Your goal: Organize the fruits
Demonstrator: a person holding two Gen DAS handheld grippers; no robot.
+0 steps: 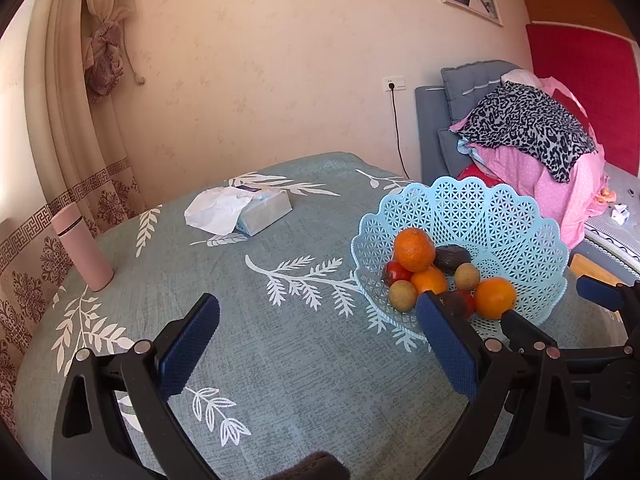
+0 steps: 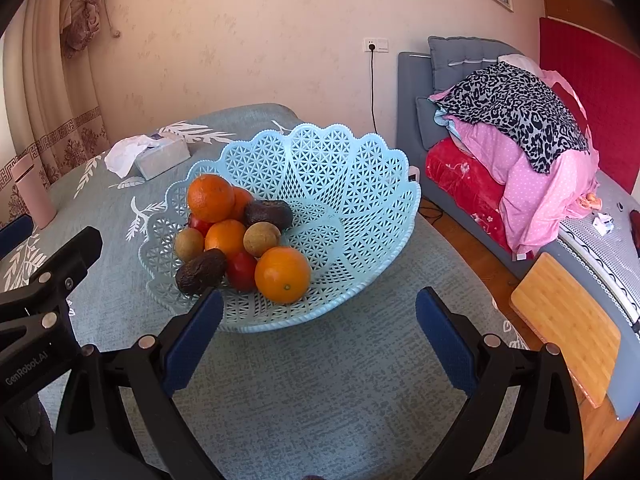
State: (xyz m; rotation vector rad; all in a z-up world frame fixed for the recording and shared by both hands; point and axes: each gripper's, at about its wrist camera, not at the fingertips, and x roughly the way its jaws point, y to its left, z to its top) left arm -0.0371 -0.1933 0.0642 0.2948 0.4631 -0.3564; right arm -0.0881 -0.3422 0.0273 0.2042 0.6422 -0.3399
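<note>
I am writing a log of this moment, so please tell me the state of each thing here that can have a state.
left gripper: open, holding nothing
right gripper: open, holding nothing
basket: upright on the table, fruit heaped at its left side
pink bottle: standing, lid on
tissue box: lying flat, a tissue pulled out
wall socket: a cable plugged in

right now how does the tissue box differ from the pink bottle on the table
The tissue box lies flat and low on the table; the pink bottle stands upright and tall. The box is pale blue-grey and rectangular, the bottle pink and cylindrical. The box is open, with a white tissue spilling out; the bottle looks capped. Both rest on the tablecloth, apart from the fruit basket.
</note>
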